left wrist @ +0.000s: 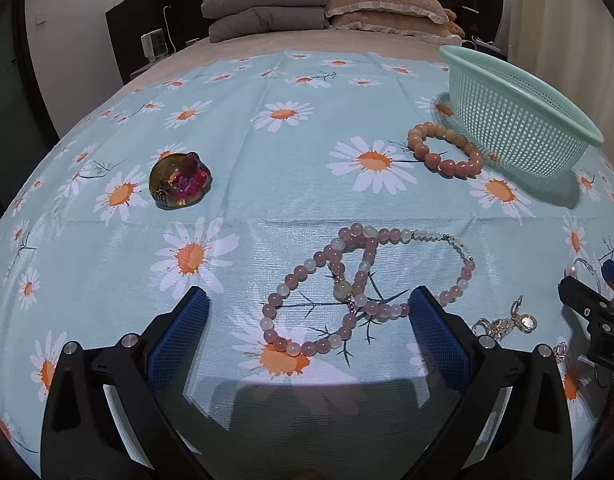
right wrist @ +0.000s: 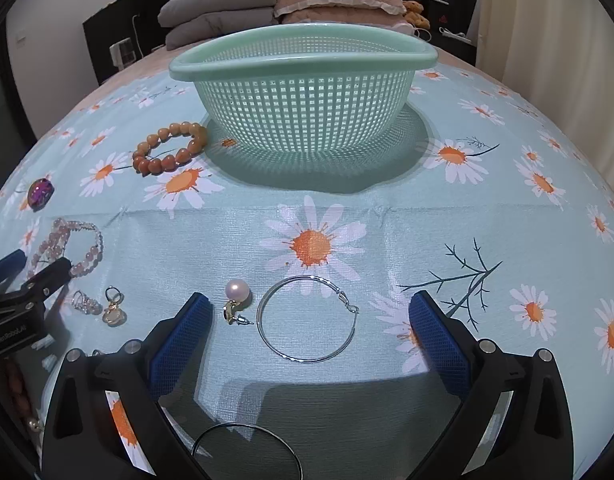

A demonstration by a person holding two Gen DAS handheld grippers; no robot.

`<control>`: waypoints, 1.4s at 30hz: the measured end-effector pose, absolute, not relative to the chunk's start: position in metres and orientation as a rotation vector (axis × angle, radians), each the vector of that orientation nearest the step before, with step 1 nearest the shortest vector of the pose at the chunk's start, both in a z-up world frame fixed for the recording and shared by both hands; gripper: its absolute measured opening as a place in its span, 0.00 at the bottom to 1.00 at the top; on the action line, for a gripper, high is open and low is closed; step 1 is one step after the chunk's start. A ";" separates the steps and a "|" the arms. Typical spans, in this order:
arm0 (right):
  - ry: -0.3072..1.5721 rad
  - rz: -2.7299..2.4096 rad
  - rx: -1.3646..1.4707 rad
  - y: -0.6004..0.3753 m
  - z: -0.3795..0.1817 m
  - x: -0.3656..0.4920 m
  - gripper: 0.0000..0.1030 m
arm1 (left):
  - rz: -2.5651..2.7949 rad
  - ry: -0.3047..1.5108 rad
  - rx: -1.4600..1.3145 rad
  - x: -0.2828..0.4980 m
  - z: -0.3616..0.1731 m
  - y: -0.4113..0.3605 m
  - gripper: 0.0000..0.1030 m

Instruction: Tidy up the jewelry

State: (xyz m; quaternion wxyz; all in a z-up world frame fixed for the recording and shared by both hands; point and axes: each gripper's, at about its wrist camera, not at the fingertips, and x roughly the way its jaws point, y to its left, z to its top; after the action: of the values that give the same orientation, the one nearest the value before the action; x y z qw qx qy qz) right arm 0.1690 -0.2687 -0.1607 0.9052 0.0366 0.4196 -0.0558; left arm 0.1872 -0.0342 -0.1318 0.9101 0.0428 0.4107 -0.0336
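A pink bead necklace (left wrist: 359, 280) lies looped on the daisy cloth between the fingers of my open left gripper (left wrist: 307, 316). An orange bead bracelet (left wrist: 443, 150) rests against the mint green basket (left wrist: 523, 120). An iridescent stone (left wrist: 179, 181) sits to the left. In the right wrist view, my open right gripper (right wrist: 311, 320) hangs over a silver hoop earring (right wrist: 307, 320) and a pearl earring (right wrist: 237, 298). The basket (right wrist: 303, 112) stands straight ahead, the orange bracelet (right wrist: 169, 148) at its left. A gold charm (right wrist: 114, 310) and a silver trinket (right wrist: 85, 302) lie further left.
The daisy cloth (right wrist: 487, 208) covers a bed with grey and pink pillows (left wrist: 323, 4) at its head. A dark hoop (right wrist: 247, 444) lies under the right gripper. A red bead strand (right wrist: 17, 388) shows at the left edge. The left gripper's finger (right wrist: 31, 284) reaches in there.
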 end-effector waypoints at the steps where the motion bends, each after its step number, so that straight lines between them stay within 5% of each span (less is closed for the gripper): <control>1: 0.866 -0.109 0.073 -0.268 -0.160 0.169 0.94 | -0.070 0.843 0.086 0.187 -0.132 -0.034 0.96; 14: 0.874 -0.100 0.034 -0.269 -0.157 0.159 0.91 | -0.074 0.848 0.090 0.189 -0.133 -0.034 0.95; 16: 0.871 -0.089 0.025 -0.268 -0.156 0.155 0.81 | -0.089 0.846 0.096 0.188 -0.133 -0.034 0.92; 19: 0.866 -0.066 0.020 -0.269 -0.154 0.151 0.65 | -0.134 0.830 0.123 0.184 -0.131 -0.041 0.75; 24: 0.859 -0.029 0.023 -0.271 -0.152 0.146 0.37 | -0.211 0.816 0.171 0.177 -0.128 -0.057 0.34; 27: 0.855 -0.017 0.027 -0.272 -0.151 0.144 0.34 | -0.252 0.821 0.151 0.176 -0.127 -0.060 0.15; 30: 0.847 -0.005 0.050 -0.275 -0.149 0.141 0.31 | -0.260 0.815 0.149 0.176 -0.127 -0.062 0.13; 31: 0.845 0.009 0.067 -0.277 -0.147 0.140 0.09 | -0.267 0.817 0.135 0.177 -0.127 -0.060 0.13; 42: 0.837 0.019 0.072 -0.281 -0.142 0.136 0.03 | -0.310 0.821 0.064 0.174 -0.119 -0.054 0.11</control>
State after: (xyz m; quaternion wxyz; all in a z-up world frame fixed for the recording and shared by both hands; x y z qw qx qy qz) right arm 0.1365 -0.2812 -0.1422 0.9131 0.0352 0.4061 0.0091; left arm 0.1736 -0.0540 -0.1192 0.9047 0.0312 0.3975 -0.1500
